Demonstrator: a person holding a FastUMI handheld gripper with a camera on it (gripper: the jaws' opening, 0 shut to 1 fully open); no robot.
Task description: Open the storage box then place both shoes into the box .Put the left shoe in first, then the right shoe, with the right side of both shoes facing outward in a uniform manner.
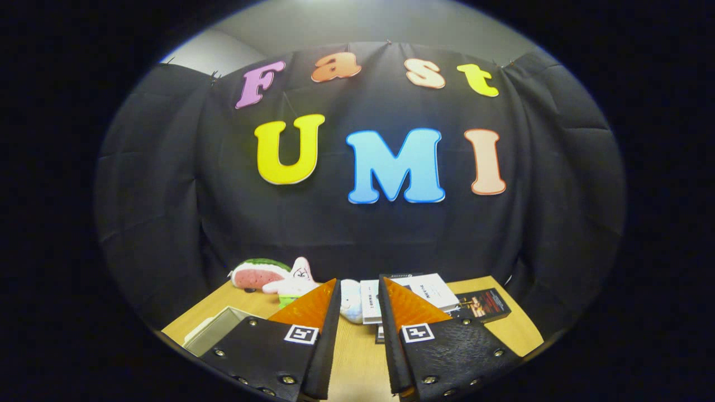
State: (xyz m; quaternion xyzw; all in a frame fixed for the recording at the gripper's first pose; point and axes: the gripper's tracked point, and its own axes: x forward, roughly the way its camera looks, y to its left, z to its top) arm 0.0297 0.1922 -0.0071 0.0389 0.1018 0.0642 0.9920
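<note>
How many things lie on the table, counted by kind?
Plush toys: 3 (watermelon, pink star, white one)
Books: 2 (white, dark)
Boxes: 1
Total: 6
The tongs are open, holding nothing.

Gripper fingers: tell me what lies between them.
In the gripper view, the open gripper holds nothing. Between its fingers lies bare wooden table, with a white plush toy and a white book just beyond.

Nothing legible is showing on the things on the worktop (357,357). The white booklets (430,290) and the dark leaflet (485,304) beyond the gripper (360,290) are carrying print too small to read. Each gripper finger is bearing a square black-and-white marker (301,334) without letters or numbers.
</note>
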